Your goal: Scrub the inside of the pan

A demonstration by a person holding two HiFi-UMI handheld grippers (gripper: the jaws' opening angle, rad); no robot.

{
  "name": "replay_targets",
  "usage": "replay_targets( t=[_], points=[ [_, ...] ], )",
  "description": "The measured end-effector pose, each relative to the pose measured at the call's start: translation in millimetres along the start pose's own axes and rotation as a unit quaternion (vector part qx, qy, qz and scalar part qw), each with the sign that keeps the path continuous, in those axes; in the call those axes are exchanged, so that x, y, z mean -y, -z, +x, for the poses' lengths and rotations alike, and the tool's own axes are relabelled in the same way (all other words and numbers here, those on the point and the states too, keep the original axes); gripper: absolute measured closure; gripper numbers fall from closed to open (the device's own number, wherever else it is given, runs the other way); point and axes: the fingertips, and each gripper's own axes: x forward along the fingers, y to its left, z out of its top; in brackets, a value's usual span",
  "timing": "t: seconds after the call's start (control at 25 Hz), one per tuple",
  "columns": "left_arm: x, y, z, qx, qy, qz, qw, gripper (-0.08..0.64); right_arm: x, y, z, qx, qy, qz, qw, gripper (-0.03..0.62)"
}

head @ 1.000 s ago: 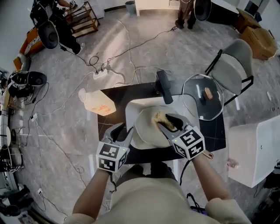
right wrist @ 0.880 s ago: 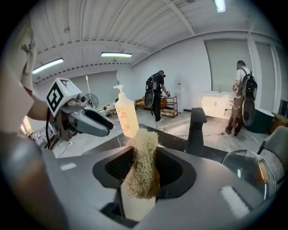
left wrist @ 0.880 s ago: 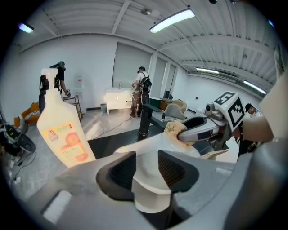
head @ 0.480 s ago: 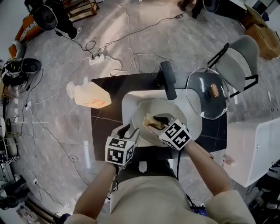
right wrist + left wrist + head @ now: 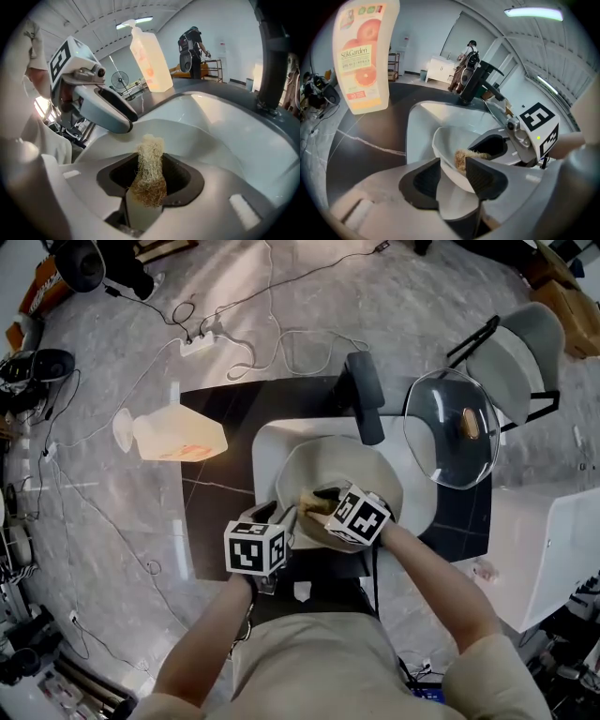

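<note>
Sitting on a white rectangular tray (image 5: 265,451) atop the black table (image 5: 211,521), the cream-coloured shallow pan (image 5: 364,472) has its black handle (image 5: 364,409) pointing away from the person. The left gripper (image 5: 452,165) is at the pan's near rim. Its jaws stand apart and have just been opening. The rim passes between them, one dark pad outside the wall and one inside, and neither pad visibly presses on it. The right gripper (image 5: 150,182) reaches into the pan from the near side, just beside the left one, with its jaws clamped on a tan fibrous loofah scrubber (image 5: 151,150). The scrubber's free end sticks out past the fingertips toward the pan's pale inner wall, close to the near rim. Whether it actually touches the surface cannot be told. A round glass lid (image 5: 450,427) lies on the table to the right of the tray. A translucent pump bottle of soap with an orange label (image 5: 173,439) stands at the table's left side, well apart from the pan.
</note>
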Motion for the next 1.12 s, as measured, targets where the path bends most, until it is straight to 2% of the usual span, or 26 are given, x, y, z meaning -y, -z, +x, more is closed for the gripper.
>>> replay_targets(
  t=[0.16,0.32,0.52,0.64,0.84,1.0,1.12],
  points=[
    [-4,3,8,-0.019,-0.003,-0.013,0.9997,0.396,-5,14,18,-0.036,-0.041,0.000,0.999,0.426],
    [-7,3,11,-0.020,0.003,-0.044,0.9988,0.400,-9,25,34,-0.062,-0.062,-0.029,0.996,0.426],
    [-12,7,13,-0.024,0.009,-0.073,0.9970,0.410,4,23,49,-0.047,-0.070,-0.015,0.996,0.426],
    [-12,7,13,-0.027,0.017,-0.083,0.9961,0.413,24,13,60,-0.020,-0.045,-0.023,0.999,0.426],
    [-11,8,15,-0.027,0.018,-0.076,0.9966,0.413,59,-2,68,0.008,0.011,-0.031,0.999,0.423],
    [-10,7,14,-0.022,0.013,-0.060,0.9979,0.410,106,3,64,-0.006,0.088,-0.020,0.996,0.421],
    [-12,7,15,-0.021,0.015,-0.059,0.9979,0.410,136,16,54,-0.036,0.140,-0.032,0.989,0.416]
  ],
)
